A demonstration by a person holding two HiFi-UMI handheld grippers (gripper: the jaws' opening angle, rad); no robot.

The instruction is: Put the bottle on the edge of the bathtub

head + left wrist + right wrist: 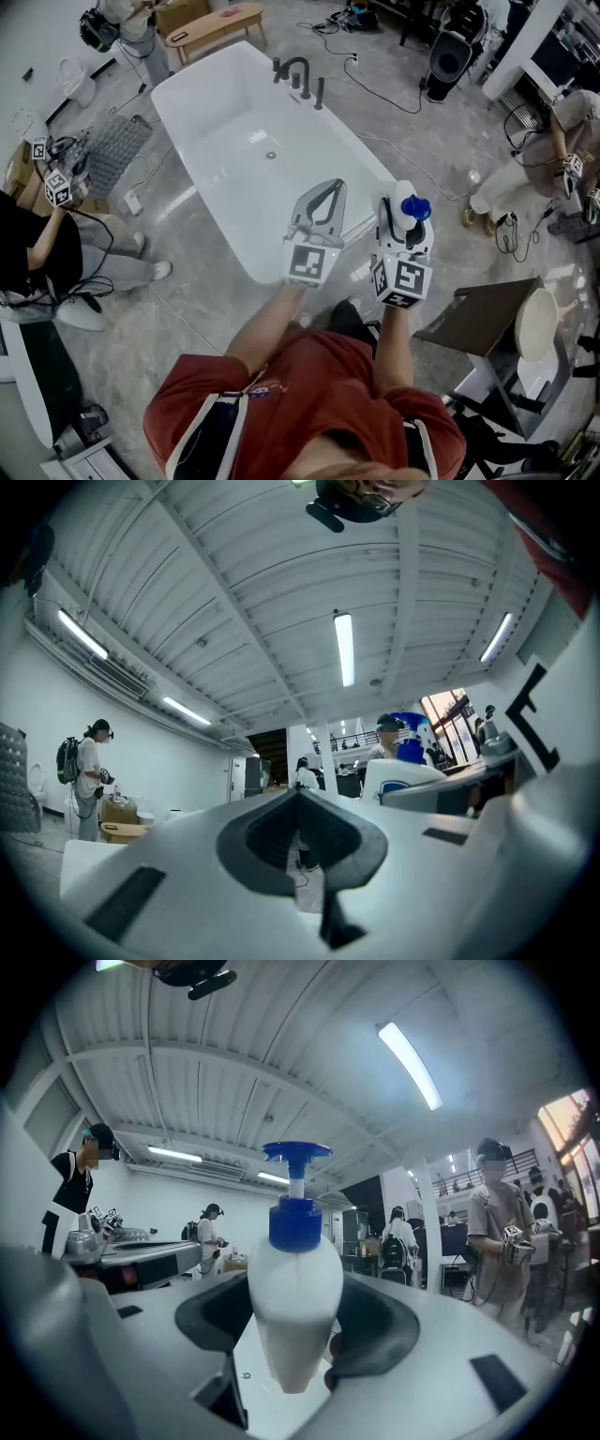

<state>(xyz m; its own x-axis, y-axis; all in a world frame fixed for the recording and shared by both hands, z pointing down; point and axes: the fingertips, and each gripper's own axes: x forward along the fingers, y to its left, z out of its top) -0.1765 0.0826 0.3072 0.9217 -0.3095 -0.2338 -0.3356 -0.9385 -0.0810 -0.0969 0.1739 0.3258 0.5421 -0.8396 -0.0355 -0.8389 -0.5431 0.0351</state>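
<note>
Your left gripper has its fingers closed tip to tip with nothing between them, so it has no job in this step. Hold it clear of the tub. Your right gripper does the work: its fingers are clamped on the lower body of the white bottle, which stands upright with its blue pump head on top. The bottle is up in the air, over the floor just off the near right side of the bathtub, not yet on the rim.

To place it well, I'd carry it level over the rim and lower it until the base sits flat. Only then part the fingers, drawing straight back so a finger doesn't tip it. The rim looks narrow and glossy, so centre the base on it. Too far in and the bottle slides into the basin; too far out and it falls to the floor.

On the left, a person sits on the floor well apart from the tub, leaving that side open. The faucet stands on the far stretch of the rim, so the nearer right-hand stretch is your free landing place. To the right, a cable trails across the floor near the tub; watch your feet. Farther right, a dark stand narrows the room to step sideways.
</note>
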